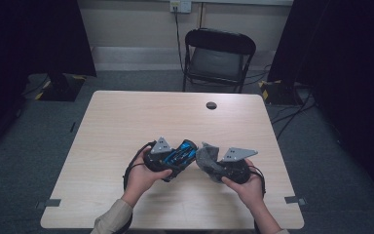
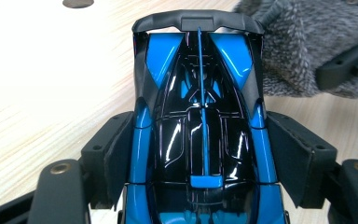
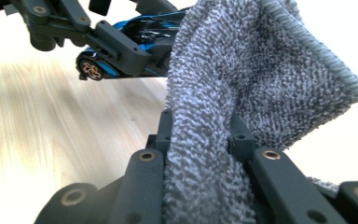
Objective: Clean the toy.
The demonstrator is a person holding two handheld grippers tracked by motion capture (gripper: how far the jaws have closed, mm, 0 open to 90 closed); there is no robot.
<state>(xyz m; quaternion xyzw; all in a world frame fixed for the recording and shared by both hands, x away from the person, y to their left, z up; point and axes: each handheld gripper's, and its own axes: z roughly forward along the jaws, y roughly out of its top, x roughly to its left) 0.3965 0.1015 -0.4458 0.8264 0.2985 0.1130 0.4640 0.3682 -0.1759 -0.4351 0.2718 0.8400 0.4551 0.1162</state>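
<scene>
The blue and black toy car [image 1: 180,155] is held above the near half of the worktop [image 1: 126,122], clamped by its two flanks in the left hand-held gripper [image 1: 177,158]. In the left gripper view the jaws stand wide apart, their pads pressed against the blue sides of the car [image 2: 200,126], whose dark rear wing points away from the camera. The person's left hand [image 1: 143,178] grips that tool from the near edge of the worktop.

Just to the right, the grey cloth [image 1: 207,158] meets the wing end of the car; in the left gripper view the cloth [image 2: 298,46] lies right against the car's far right corner. The right hand-held gripper [image 1: 214,163] has its jaws nearly closed, pinching a fold of the cloth [image 3: 242,93] between them, the rest of it standing up loose above the pads. In the right gripper view the car [image 3: 135,42] shows behind the cloth, one gold-spoked wheel [image 3: 91,69] visible. The right hand [image 1: 246,187] holds this tool.

Beyond the worktop stands a folding chair [image 1: 218,58].
</scene>
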